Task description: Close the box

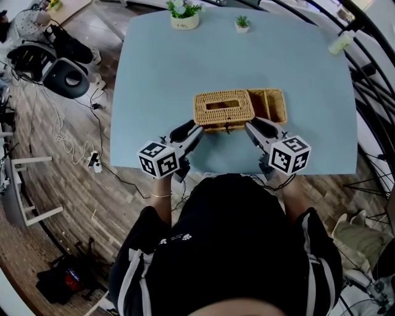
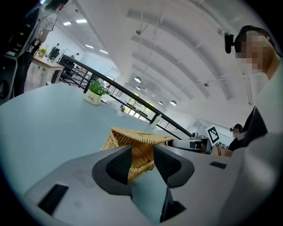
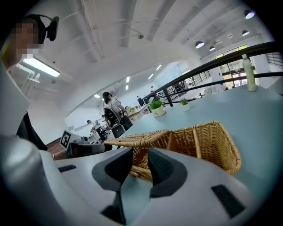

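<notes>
A wicker box stands in the middle of the light blue table. Its lid with an oval slot covers the left part, and the right part shows the open inside. My left gripper is open just short of the box's near left corner. My right gripper is open just short of the near edge where the lid ends. In the left gripper view the box shows beyond the left gripper, whose jaws are empty. In the right gripper view the box lies past the right gripper, also empty.
A plant in a white pot and a smaller plant stand at the table's far edge. A pale bottle is at the far right corner. Bags and cables lie on the wooden floor to the left.
</notes>
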Tool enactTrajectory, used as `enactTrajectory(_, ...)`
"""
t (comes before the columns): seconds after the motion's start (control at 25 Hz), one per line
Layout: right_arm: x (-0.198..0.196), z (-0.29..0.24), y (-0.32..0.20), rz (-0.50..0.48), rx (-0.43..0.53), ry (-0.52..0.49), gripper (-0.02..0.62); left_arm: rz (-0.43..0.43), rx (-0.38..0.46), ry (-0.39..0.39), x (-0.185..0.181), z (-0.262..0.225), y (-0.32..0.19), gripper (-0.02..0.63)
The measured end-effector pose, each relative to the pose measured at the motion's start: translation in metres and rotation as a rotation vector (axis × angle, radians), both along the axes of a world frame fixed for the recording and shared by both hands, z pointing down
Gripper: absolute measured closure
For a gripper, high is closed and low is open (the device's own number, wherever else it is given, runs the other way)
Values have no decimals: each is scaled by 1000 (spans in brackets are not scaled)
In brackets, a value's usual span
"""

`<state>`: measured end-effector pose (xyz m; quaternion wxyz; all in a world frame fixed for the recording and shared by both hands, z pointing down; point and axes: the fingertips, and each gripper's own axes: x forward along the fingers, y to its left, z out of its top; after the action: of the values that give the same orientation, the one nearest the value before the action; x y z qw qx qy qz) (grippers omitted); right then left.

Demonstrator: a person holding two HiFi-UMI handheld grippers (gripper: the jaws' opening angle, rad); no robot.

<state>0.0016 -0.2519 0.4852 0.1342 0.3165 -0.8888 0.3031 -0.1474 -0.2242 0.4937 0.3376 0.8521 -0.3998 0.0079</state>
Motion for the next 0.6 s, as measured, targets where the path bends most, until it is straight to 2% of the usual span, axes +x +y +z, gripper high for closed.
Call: enactTrajectory(0.6, 1, 16, 5, -6, -43, 29, 491, 5, -49, -17, 2, 16, 5, 471)
